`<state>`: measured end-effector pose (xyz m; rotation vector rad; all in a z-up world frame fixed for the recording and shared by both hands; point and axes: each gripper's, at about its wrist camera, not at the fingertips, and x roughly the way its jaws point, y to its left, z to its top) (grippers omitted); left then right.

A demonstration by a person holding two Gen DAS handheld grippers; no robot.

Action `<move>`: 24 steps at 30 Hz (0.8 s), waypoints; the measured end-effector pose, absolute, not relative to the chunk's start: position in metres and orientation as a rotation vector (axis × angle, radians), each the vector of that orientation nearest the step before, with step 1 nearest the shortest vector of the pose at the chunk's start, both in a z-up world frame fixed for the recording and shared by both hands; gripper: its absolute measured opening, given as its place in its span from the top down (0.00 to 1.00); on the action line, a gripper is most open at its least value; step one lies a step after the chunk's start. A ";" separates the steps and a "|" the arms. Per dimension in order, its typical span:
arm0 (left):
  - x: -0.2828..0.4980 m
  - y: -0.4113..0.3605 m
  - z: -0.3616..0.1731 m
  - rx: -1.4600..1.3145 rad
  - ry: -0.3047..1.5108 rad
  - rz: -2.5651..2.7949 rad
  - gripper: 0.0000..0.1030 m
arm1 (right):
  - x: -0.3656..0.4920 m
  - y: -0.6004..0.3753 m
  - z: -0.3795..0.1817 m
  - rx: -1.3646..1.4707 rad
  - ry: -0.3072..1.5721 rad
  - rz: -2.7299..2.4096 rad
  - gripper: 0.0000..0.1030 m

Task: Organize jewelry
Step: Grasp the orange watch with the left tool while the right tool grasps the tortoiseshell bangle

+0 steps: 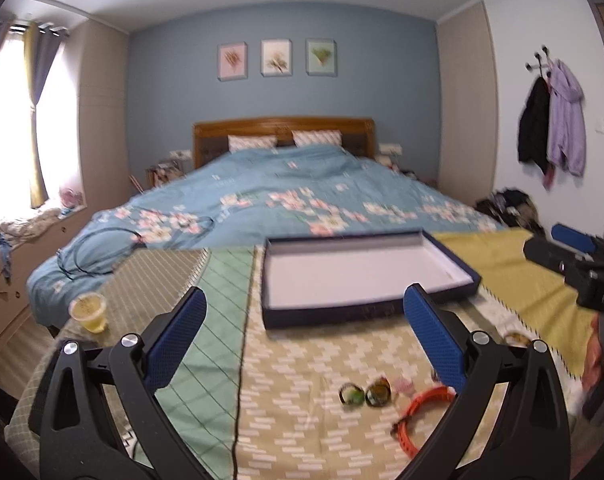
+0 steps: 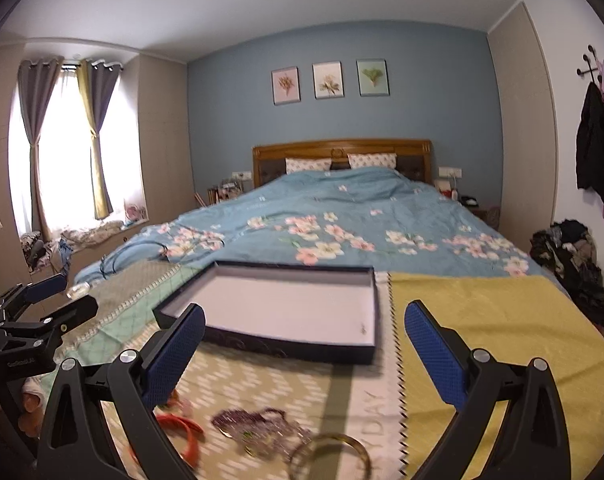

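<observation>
A shallow dark blue box (image 1: 453,280) with a white inside lies empty on the patterned cloth; it also shows in the right wrist view (image 2: 294,350). Near me lie two rings, one green (image 1: 350,393) and one amber (image 1: 377,391), and an orange bracelet (image 1: 421,400). In the right wrist view the orange bracelet (image 2: 184,430), a purple bead string (image 2: 254,420) and a gold bangle (image 2: 329,456) lie close in front. My left gripper (image 1: 303,340) is open and empty above the cloth. My right gripper (image 2: 303,356) is open and empty above the jewelry.
A plastic cup of yellow drink (image 1: 89,312) stands on the cloth at the left. The bed with a blue floral quilt (image 1: 286,196) lies beyond the box. Cables (image 1: 98,256) lie on the quilt's left side. Clothes are piled by the right wall (image 2: 569,264).
</observation>
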<state>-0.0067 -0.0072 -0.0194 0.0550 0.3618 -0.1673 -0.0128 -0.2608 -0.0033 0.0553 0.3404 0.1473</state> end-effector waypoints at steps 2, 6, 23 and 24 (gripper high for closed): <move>-0.003 -0.009 -0.028 0.064 0.401 -0.209 0.06 | -0.013 -0.265 -0.009 0.042 0.372 0.141 0.06; 0.007 -0.020 -0.049 0.109 0.520 -0.332 0.08 | -0.008 -0.274 -0.027 0.016 0.484 0.160 0.06; 0.011 -0.054 -0.105 0.189 0.839 -0.585 0.55 | 0.013 -0.289 -0.084 0.010 0.833 0.272 0.72; 0.015 -0.053 -0.106 0.184 0.849 -0.581 0.60 | 0.014 -0.288 -0.084 0.011 0.839 0.279 0.79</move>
